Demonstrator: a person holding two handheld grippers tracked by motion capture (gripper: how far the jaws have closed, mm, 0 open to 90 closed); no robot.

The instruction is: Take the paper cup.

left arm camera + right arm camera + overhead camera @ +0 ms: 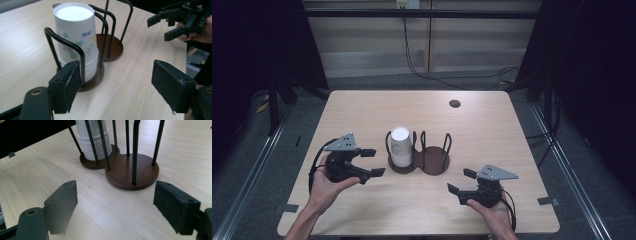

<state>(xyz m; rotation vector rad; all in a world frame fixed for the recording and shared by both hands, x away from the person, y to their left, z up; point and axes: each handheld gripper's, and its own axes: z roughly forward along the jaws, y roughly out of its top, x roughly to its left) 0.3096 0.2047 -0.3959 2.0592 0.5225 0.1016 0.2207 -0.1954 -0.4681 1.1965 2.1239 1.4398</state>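
Nothing grabbed yet: left gripper point(371, 162) and right gripper point(460, 181) both sat with jaws spread wide and empty, the paper cup stack point(401, 146) was upside down in the left ring of the two-ring holder point(435, 161), right ring vacant.

Matt paper cups point(75, 37) sit in a glossy dark-wood, black-wire holder point(130, 172) on a smooth pale wood-grain table point(362, 210).
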